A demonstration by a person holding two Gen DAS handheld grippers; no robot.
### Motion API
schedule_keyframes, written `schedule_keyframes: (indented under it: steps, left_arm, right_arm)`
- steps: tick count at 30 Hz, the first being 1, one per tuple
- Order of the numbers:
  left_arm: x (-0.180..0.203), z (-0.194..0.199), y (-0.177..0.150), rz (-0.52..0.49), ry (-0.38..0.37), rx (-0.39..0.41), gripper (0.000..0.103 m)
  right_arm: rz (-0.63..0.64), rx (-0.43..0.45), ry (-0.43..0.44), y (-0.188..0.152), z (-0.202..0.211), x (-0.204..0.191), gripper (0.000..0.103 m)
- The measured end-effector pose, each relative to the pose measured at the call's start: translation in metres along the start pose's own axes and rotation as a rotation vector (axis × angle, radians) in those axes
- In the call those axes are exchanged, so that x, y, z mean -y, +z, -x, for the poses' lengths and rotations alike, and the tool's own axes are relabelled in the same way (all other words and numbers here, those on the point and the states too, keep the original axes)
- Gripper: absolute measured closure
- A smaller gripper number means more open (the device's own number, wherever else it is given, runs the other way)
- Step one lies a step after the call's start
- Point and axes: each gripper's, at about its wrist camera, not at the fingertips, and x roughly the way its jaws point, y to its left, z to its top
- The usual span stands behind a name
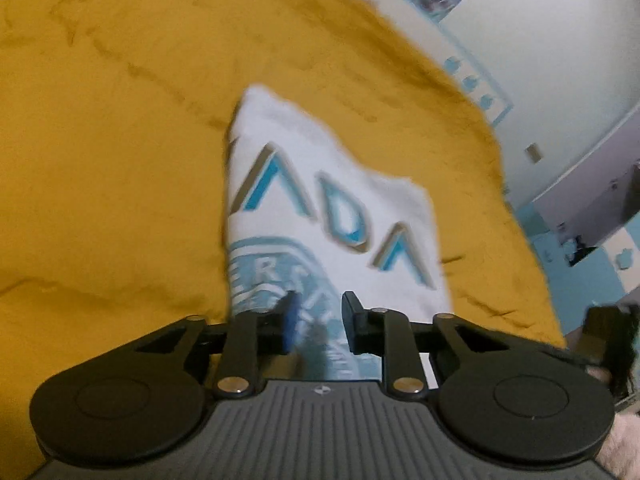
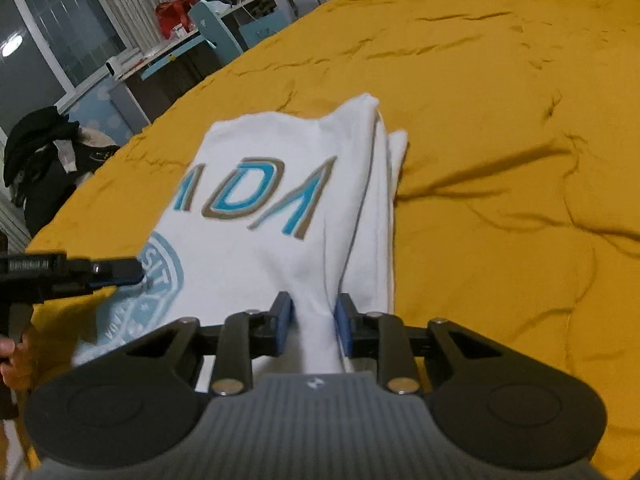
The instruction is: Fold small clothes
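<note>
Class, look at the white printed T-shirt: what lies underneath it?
The white T-shirt lies on a wrinkled mustard-yellow bedspread, which shows all around it. Whatever is directly beneath the shirt, and between its folded layers, is covered and cannot be seen.

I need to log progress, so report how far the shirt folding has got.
Done: the white shirt lies partly folded on the yellow bedspread, its right side doubled into layers. In hand: the right gripper pinches a ridge of its near edge; the left gripper has cloth between its fingers, grip unclear. Left: the closing fold, then smoothing flat.
</note>
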Motion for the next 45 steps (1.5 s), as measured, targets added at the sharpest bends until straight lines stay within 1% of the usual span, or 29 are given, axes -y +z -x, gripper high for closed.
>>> schedule_keyframes:
  steps: [3, 5, 7, 10, 12, 13, 17, 20, 23, 25, 28, 30, 33, 34, 37, 39, 42, 45]
  left_arm:
    - [0.019, 0.019, -0.005, -0.035, -0.024, 0.028, 0.066]
    - [0.028, 0.023, -0.012, -0.041, -0.038, 0.024, 0.065]
    - [0.034, 0.025, -0.020, -0.035, -0.025, 0.009, 0.065]
    - [0.032, 0.021, -0.032, -0.008, 0.017, -0.024, 0.065]
    - [0.026, 0.018, -0.037, 0.029, 0.022, -0.034, 0.065]
    - [0.024, 0.017, -0.040, 0.041, 0.021, -0.033, 0.065]
    - [0.022, 0.015, -0.042, 0.049, 0.021, -0.036, 0.065]
    - [0.021, 0.011, -0.042, 0.043, 0.023, -0.045, 0.065]
    - [0.022, 0.013, -0.042, 0.052, 0.026, -0.046, 0.065]
    - [0.027, 0.020, -0.042, 0.053, 0.007, -0.027, 0.064]
    - [0.039, 0.026, -0.044, 0.034, -0.011, -0.024, 0.064]
    - [0.043, 0.026, -0.046, 0.034, -0.033, -0.032, 0.063]
    - [0.048, 0.021, -0.052, 0.017, -0.025, -0.053, 0.061]
    - [0.047, 0.017, -0.055, 0.016, -0.014, -0.066, 0.061]
    - [0.040, 0.003, -0.062, 0.017, 0.028, -0.099, 0.061]
    - [0.034, -0.003, -0.068, 0.018, 0.042, -0.107, 0.061]
    - [0.028, -0.007, -0.071, 0.022, 0.041, -0.109, 0.061]
    - [0.033, -0.002, -0.069, 0.030, 0.055, -0.106, 0.061]
  right_arm:
    - [0.026, 0.113, 0.027, 0.029, 0.003, -0.007, 0.078]
    - [0.032, 0.160, 0.039, 0.050, -0.007, -0.008, 0.077]
    - [0.052, 0.200, 0.021, 0.068, -0.024, -0.007, 0.077]
    - [0.042, 0.202, -0.015, 0.085, -0.058, 0.007, 0.077]
    - [0.022, 0.173, -0.045, 0.090, -0.078, 0.019, 0.077]
    - [0.010, 0.161, -0.053, 0.091, -0.086, 0.025, 0.078]
    - [-0.023, 0.131, -0.076, 0.089, -0.107, 0.037, 0.080]
    - [-0.036, 0.127, -0.091, 0.085, -0.113, 0.038, 0.080]
    - [-0.042, 0.144, -0.087, 0.085, -0.099, 0.029, 0.079]
    - [-0.042, 0.172, -0.037, 0.079, -0.075, 0.019, 0.076]
    - [0.020, 0.193, 0.037, 0.057, -0.032, -0.002, 0.075]
    - [0.081, 0.186, 0.063, 0.034, -0.003, -0.016, 0.075]
    - [0.127, 0.158, 0.073, 0.000, 0.028, -0.024, 0.075]
    - [0.117, 0.140, 0.076, -0.008, 0.032, -0.023, 0.073]
    - [0.064, 0.061, 0.038, -0.033, 0.032, -0.012, 0.073]
    - [0.050, 0.007, -0.014, -0.047, 0.023, -0.005, 0.073]
    - [0.061, 0.004, -0.029, -0.059, 0.019, 0.000, 0.073]
    - [0.056, 0.011, -0.059, -0.052, 0.022, -0.009, 0.070]
